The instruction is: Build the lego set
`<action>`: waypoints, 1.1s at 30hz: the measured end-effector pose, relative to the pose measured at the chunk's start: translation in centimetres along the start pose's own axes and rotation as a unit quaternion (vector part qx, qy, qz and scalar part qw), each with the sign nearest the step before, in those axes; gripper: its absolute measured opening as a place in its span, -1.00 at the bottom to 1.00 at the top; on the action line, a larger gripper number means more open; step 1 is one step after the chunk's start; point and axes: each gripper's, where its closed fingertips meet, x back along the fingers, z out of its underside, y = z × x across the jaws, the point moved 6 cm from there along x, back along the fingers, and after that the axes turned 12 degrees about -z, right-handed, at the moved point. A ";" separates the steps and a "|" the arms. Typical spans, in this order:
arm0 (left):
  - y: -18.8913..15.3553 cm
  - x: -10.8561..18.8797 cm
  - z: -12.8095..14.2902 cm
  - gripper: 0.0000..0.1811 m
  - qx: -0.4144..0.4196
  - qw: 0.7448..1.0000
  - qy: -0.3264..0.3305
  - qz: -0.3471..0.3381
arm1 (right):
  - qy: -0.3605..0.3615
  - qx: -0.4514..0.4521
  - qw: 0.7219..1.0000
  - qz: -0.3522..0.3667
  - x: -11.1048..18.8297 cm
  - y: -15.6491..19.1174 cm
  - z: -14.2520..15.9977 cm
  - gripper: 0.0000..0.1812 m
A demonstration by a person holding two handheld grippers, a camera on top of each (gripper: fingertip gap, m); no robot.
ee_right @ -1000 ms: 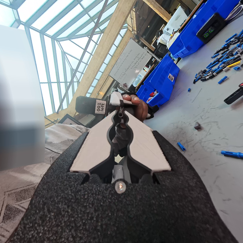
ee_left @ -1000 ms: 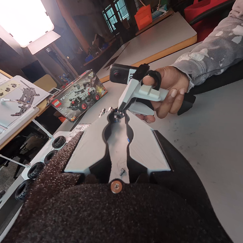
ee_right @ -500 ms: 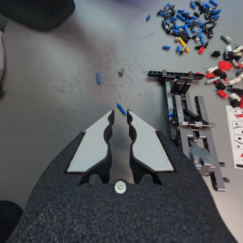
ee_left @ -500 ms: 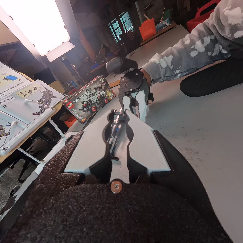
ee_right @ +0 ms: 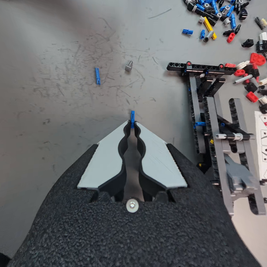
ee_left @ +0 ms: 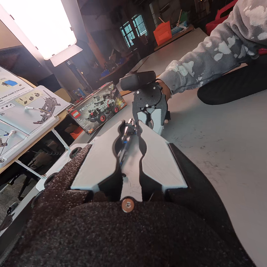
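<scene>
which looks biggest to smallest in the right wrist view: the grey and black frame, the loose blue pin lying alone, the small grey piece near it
1. grey and black frame, by far the largest
2. loose blue pin, longer than the grey piece
3. small grey piece, shortest but stubbier

All lie on the table; the frame lies partly nearer the camera.

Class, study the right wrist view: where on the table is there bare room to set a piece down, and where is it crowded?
Bare: the table left of the loose blue pin. Crowded: the chassis at right and the parts pile at top right.
</scene>
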 end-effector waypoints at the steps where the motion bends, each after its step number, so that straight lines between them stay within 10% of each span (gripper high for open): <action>1: -0.1 -0.1 0.0 -0.81 0.000 1.000 0.001 0.002 | -0.003 -0.007 1.000 0.014 0.0 0.2 0.1 -0.96; 16: -3.1 -0.5 -0.3 -0.81 -0.031 0.998 0.000 0.059 | -0.253 -0.111 0.959 -0.066 5.4 5.2 -2.7 -0.95; 33: -4.7 -0.4 2.8 -0.81 -0.001 0.988 0.052 0.147 | -0.287 -0.154 0.926 -0.189 2.3 6.3 -3.4 -0.96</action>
